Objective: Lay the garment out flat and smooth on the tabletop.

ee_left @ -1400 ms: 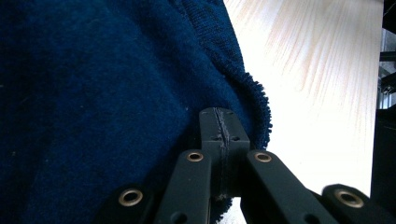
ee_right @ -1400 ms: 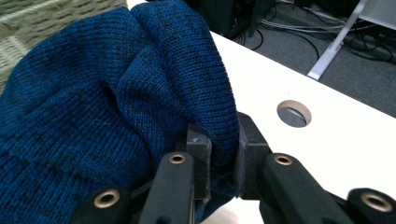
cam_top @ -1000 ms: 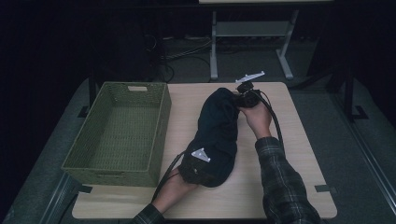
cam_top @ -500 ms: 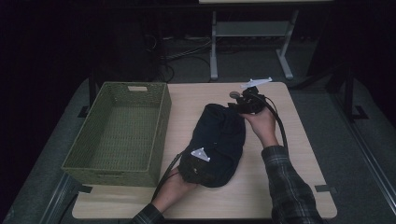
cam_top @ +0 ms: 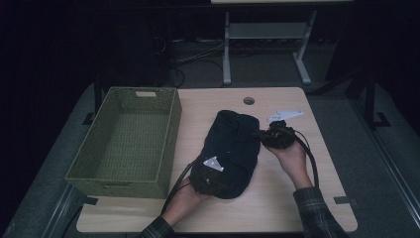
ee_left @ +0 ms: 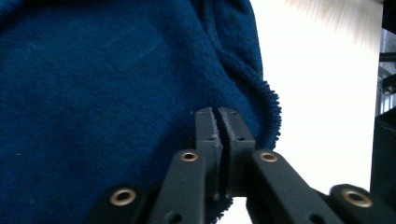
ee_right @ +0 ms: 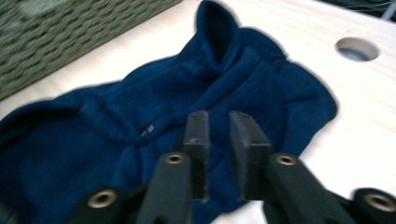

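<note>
A dark blue fleece cloth [cam_top: 230, 148] lies bunched on the wooden table [cam_top: 297, 198]. My left gripper [cam_top: 214, 166] sits at its near end. In the left gripper view its jaws [ee_left: 218, 114] have just eased slightly but stay pressed together on the cloth [ee_left: 116, 93] by its fringed edge. My right gripper [cam_top: 258, 134] is at the cloth's right side and points left over it. Its jaws [ee_right: 218, 119] have just been closing. A narrow gap stays between them, above the cloth [ee_right: 116, 140], with nothing pinched.
A green woven basket [cam_top: 168, 129] stands left of the cloth, and its wall shows in the right gripper view [ee_right: 70, 37]. A round cable hole [cam_top: 248, 100] is in the table's far middle. Bare wood lies right of the cloth and in front of it.
My right gripper let go of the cloth's far end and moved toward me, down its right side. The cloth now lies shorter and more bunched. The left hand has kept still.
</note>
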Demonstrator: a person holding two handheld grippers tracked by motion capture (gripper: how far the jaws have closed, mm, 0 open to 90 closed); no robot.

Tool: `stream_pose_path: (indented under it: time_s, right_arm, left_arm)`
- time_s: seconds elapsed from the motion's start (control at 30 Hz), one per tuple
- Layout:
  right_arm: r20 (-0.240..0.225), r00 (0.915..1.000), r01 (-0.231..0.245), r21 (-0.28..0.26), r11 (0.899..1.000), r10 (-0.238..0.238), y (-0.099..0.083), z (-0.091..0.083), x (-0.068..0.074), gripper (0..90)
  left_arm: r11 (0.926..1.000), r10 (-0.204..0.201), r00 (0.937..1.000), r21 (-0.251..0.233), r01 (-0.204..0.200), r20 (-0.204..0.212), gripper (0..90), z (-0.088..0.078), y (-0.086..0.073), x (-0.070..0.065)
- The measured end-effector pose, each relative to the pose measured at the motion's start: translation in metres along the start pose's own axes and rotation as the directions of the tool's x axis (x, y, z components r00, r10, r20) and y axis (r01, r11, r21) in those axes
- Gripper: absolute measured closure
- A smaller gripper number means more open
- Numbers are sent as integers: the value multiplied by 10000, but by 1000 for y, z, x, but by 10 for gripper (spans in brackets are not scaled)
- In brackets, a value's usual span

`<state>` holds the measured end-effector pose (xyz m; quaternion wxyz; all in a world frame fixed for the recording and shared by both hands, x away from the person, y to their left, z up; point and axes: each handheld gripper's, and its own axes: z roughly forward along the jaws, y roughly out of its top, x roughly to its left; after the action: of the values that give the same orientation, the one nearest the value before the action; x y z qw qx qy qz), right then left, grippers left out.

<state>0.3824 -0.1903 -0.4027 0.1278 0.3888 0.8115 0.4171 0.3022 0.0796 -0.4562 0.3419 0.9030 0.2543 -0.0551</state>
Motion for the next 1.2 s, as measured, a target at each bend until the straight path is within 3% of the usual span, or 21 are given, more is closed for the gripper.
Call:
stream_pose_path:
  time_s: [0.1,0.27,0.47,0.6,0.77,0.87,0.93,1.03,1.1,1.2]
  right_arm:
    - [-231,9997,117,129,9998,-114,-12,-2,8,850]
    - [-588,9979,286,204,9994,-273,-27,-3,17,888]
    - [-729,9964,459,477,9978,-423,-41,5,26,898]
    - [-800,9962,385,644,9972,-333,-49,9,29,898]
    - [-888,9955,382,725,9966,-317,-58,14,32,898]
    - [-921,9955,311,826,9961,-235,-61,17,33,898]
    - [-911,9955,348,981,9946,-259,-64,21,34,898]
    - [-729,9964,539,1388,9889,-441,-67,27,35,899]
    - [-699,9965,554,1404,9885,-460,-68,29,34,899]
    - [-559,9969,635,1487,9868,-557,-68,27,33,899]
  left_arm:
    - [9998,63,9997,-204,-68,-244,797,-8,3,-1]
    - [9965,-145,9971,-837,82,-749,832,-26,11,3]
    - [9911,-695,9841,-1240,494,-1635,899,-37,22,23]
    - [9874,-1015,9620,-1438,663,-2534,899,-37,29,40]
    - [9825,-1362,9427,-1634,892,-3045,899,-33,35,59]
    - [9799,-1597,9263,-1686,1068,-3412,899,-29,36,69]
    - [9800,-1739,9157,-1552,1247,-3624,899,-24,35,75]
    - [9851,-1693,9072,-937,1440,-3852,899,-14,31,80]
    - [9858,-1679,9077,-707,1524,-3846,900,-10,29,82]
    - [9862,-1655,9158,-631,1530,-3659,900,-10,29,81]
